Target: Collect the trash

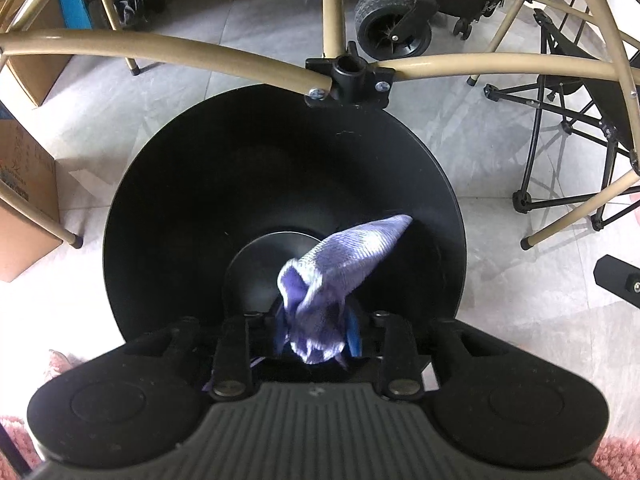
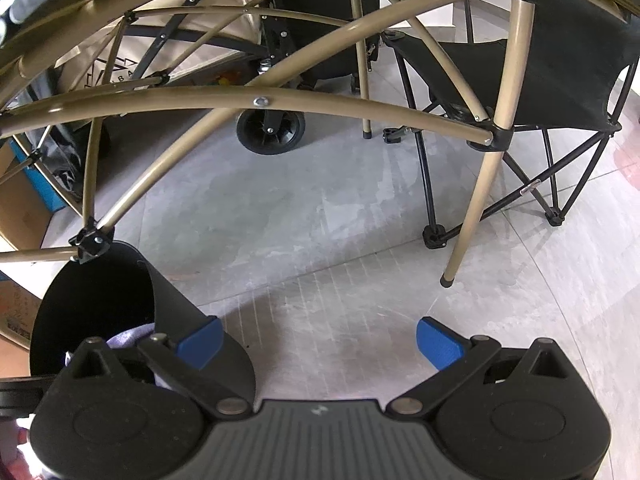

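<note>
Grey tiled floor (image 2: 320, 208) under tan tubular table legs (image 1: 168, 46). The left gripper (image 1: 316, 332), pointing steeply down over a round black plastic bin (image 1: 200, 184), has its narrow jaws around a crumpled lilac cloth (image 1: 340, 264) above the bin's middle. Release step, apparently; next, open fully. The right gripper (image 2: 318, 340) is spread wide, empty, beside the bin.
</note>
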A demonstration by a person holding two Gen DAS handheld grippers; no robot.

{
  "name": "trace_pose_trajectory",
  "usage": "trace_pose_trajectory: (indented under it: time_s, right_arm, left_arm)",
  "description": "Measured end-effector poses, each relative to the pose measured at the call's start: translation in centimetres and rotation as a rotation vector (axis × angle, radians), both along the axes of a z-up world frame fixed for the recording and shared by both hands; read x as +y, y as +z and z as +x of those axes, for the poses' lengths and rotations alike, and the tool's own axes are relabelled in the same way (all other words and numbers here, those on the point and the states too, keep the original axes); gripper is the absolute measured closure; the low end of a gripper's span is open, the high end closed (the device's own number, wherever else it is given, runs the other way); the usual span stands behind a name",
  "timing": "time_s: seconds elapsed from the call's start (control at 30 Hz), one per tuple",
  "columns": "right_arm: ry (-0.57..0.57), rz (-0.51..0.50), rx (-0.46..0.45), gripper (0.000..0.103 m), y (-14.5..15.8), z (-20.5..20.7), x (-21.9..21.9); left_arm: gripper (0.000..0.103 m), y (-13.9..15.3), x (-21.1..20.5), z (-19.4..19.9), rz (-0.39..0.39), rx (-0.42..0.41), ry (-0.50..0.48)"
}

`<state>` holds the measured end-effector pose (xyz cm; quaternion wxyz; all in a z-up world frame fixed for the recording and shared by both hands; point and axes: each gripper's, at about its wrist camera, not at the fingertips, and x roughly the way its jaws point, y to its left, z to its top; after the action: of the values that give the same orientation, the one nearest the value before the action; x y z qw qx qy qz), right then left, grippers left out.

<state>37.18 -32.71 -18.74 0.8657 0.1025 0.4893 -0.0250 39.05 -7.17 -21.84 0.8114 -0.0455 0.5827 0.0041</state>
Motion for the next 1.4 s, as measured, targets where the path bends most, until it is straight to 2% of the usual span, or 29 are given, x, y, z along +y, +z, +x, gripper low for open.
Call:
trace_pose_trajectory:
  time_s: [0.07, 0.13, 0.2, 0.23, 0.43, 0.8, 1.4]
  right_arm:
    - [0.001, 0.000, 0.000, 0.000, 0.0, 0.0, 0.0]
    - [0.000, 0.000, 0.000, 0.000, 0.0, 0.0, 0.0]
    - [-0.001, 0.001, -0.001, 0.000, 0.0, 0.0, 0.0]
    - [0.000, 0.001, -0.001, 0.000, 0.0, 0.0, -0.1]
    - [0.003, 0.001, -0.004, 0.000, 0.1, 0.0, 0.0]
    - [0.024, -0.002, -0.016, 0.000, 0.8, -0.1, 1.1]
    - [0.082, -0.026, -0.074, 0.000, 3.9, -1.2, 3.9]
  left_arm:
    - [0.057, 0.0, -0.1, 0.0, 0.001, 0.003, -0.001]
    - [0.025, 0.1, -0.2, 0.0, 0.003, 0.006, 0.001]
    - [0.009, 0.4, -0.2, 0.0, 0.009, 0.003, 0.009]
    - [0.005, 0.4, -0.3, 0.1, 0.016, 0.003, 0.013]
    - [0.003, 0.4, -0.1, 0.1, 0.016, 0.039, 0.020]
    - [0.003, 1.7, 0.0, -0.6, 0.005, 0.032, 0.005]
    - [0.003, 5.9, 1.7, -4.0, -0.040, -0.068, -0.013]
